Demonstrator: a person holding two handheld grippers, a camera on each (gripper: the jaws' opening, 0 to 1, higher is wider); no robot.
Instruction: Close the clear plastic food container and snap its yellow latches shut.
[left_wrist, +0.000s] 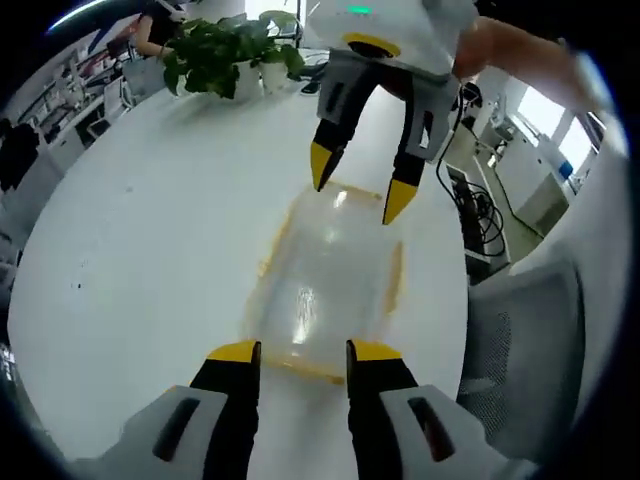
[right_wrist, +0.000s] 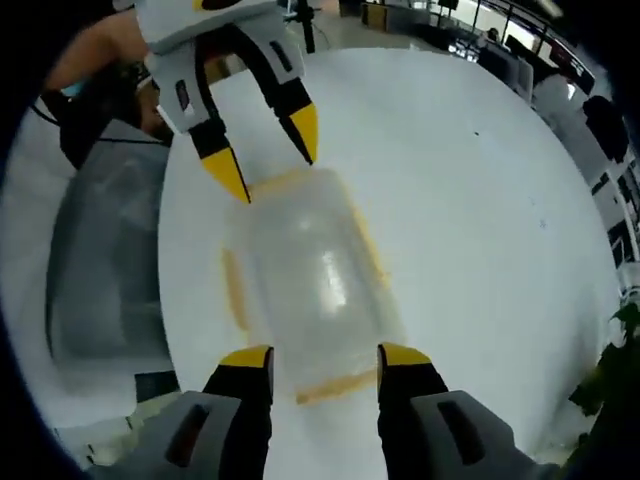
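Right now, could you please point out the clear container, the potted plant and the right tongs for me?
clear container (left_wrist: 325, 285), left gripper view, middle of its lid.
potted plant (left_wrist: 225, 50), left gripper view, on its leaves.
right tongs (left_wrist: 360, 185), left gripper view, midway between the yellow tips.

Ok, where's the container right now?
The container lies on the white table, between the left gripper and the right gripper in both views, one gripper at each end.

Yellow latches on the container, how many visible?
4. In the right gripper view: near end, far end, left side, right side of the container.
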